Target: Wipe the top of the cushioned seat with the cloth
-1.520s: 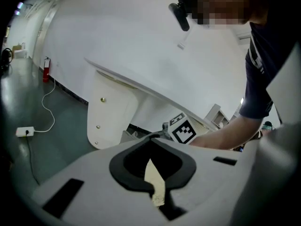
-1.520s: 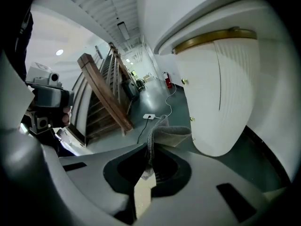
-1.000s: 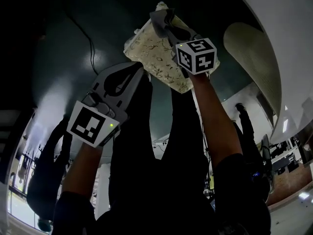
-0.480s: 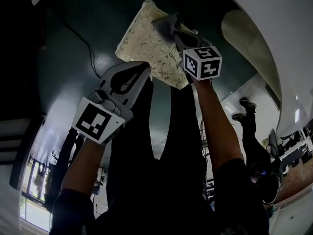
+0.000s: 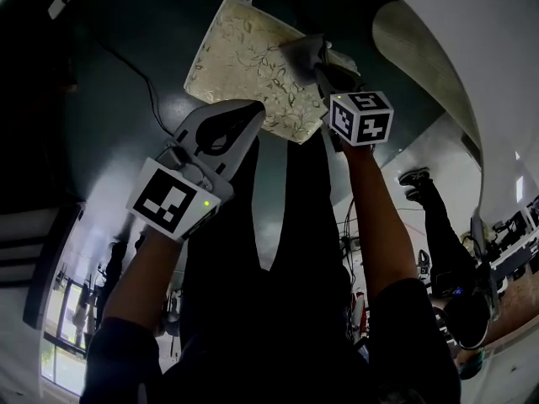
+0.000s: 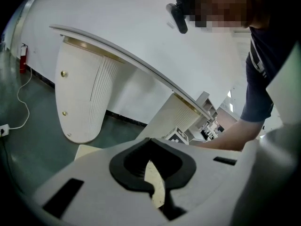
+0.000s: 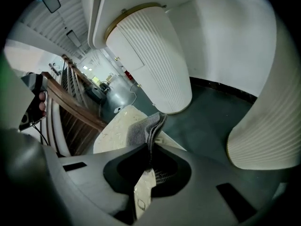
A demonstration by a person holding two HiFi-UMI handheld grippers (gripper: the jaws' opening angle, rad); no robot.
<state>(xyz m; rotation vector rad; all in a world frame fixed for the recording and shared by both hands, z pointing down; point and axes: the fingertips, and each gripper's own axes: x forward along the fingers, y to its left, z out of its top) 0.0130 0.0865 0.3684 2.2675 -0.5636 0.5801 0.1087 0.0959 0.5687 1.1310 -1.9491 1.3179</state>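
I'm clamping the right hand-held gripper (image 5: 313, 53) on the cloth (image 5: 296, 50) at the right edge of the seat (image 5: 240, 57) — the unwiped top is lying leftward. The left hand-held gripper (image 5: 251, 109) is hovering closed and empty.

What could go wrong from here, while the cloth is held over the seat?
1. The right gripper pinches the grey cloth only at its tips, so it may slip out during a stroke.
2. The cloth is bunched in folds, so it may wipe just a narrow strip of the cushioned seat.
3. The shut, empty left gripper sits by the seat's near edge and might block a stroke.
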